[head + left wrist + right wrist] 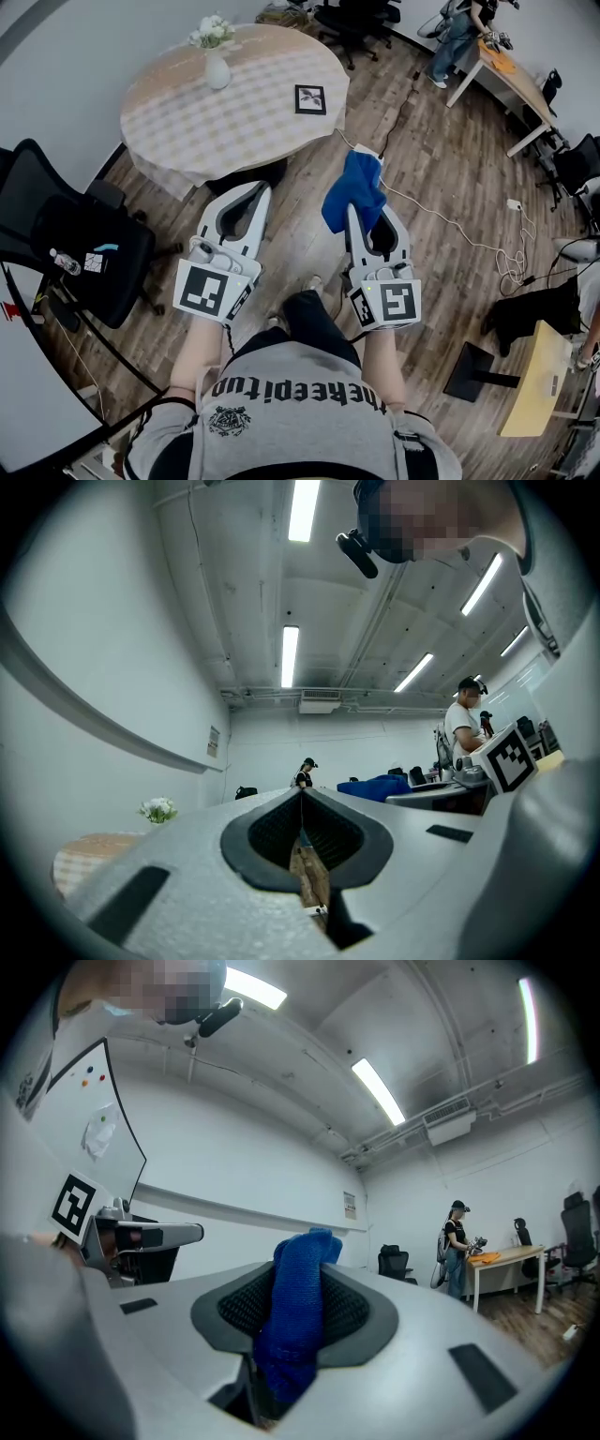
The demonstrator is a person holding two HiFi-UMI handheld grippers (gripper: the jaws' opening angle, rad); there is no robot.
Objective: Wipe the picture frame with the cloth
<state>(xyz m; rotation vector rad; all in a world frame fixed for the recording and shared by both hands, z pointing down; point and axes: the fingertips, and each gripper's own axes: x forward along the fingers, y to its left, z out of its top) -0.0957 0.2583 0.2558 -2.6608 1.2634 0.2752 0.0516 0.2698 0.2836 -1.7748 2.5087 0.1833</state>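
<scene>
Head view: the picture frame (310, 99) lies flat near the round tabletop's (178, 122) right edge, with a flower vase (217, 67) well apart from it. Both grippers hang over the wood floor, short of the tabletop. The left gripper (258, 190) is closed on nothing, and the right gripper (368, 217) is clamped on the blue cloth (354, 187). An office chair (89, 248) stands to the left, and what looks like a cable (450, 225) trails to the right.

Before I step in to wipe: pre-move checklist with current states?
1. Blue knitted cloth clamped in the right gripper: ok.
2. Left gripper free: ok, jaws together on nothing.
3. Small black picture frame in view on the round checked table: ok.
4. Grippers within reach of the frame: not ok, both are held short of the table, over the wooden floor.
5. White vase of flowers apart from the frame: ok.
6. Dirt on the frame: cannot tell.
</scene>
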